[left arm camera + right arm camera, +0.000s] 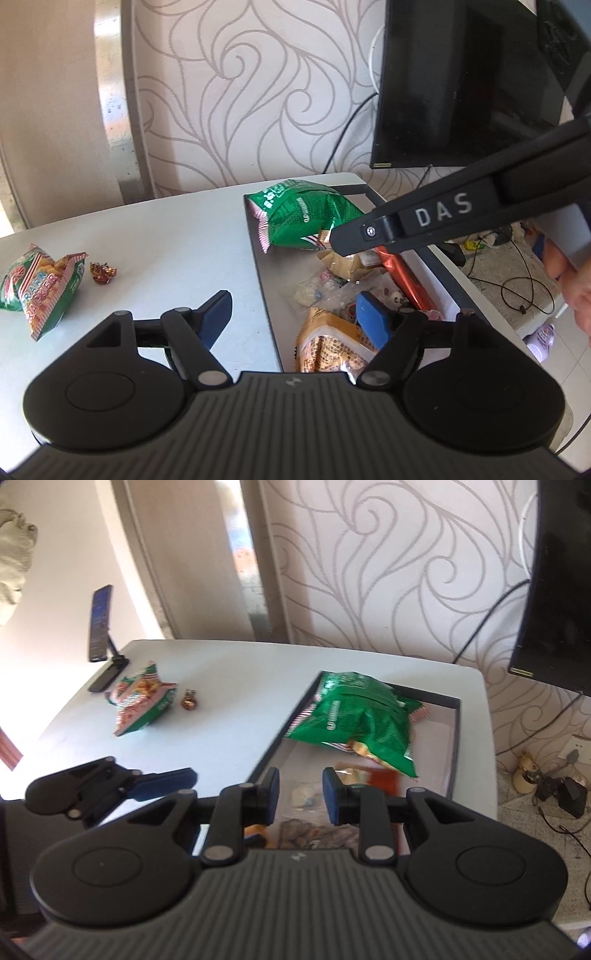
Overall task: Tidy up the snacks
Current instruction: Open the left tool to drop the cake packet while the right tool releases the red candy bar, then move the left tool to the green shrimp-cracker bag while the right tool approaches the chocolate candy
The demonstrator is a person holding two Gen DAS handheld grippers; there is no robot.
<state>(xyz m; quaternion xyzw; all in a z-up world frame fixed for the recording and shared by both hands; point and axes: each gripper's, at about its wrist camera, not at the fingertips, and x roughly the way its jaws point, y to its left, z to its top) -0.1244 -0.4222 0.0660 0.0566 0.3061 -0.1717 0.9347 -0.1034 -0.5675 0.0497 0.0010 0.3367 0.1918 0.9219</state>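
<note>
Swirl-patterned wallpaper [229, 92] behind the pale grey counter [166, 251]. Dark monitor [443, 81] hanging at the upper right, black cable [347, 125] trailing down the wall just beside it. Brushed metal post [114, 96] at the left of the wallpaper. On the counter's far left corner, phone [99, 622] propped upright on a black folding stand [110, 672]. On the floor to the right, tangled black cord [524, 291] and a lilac slipper [541, 338]. Low on the wall, white socket [576, 749], with a dark adapter [570, 794] below on the floor.
</note>
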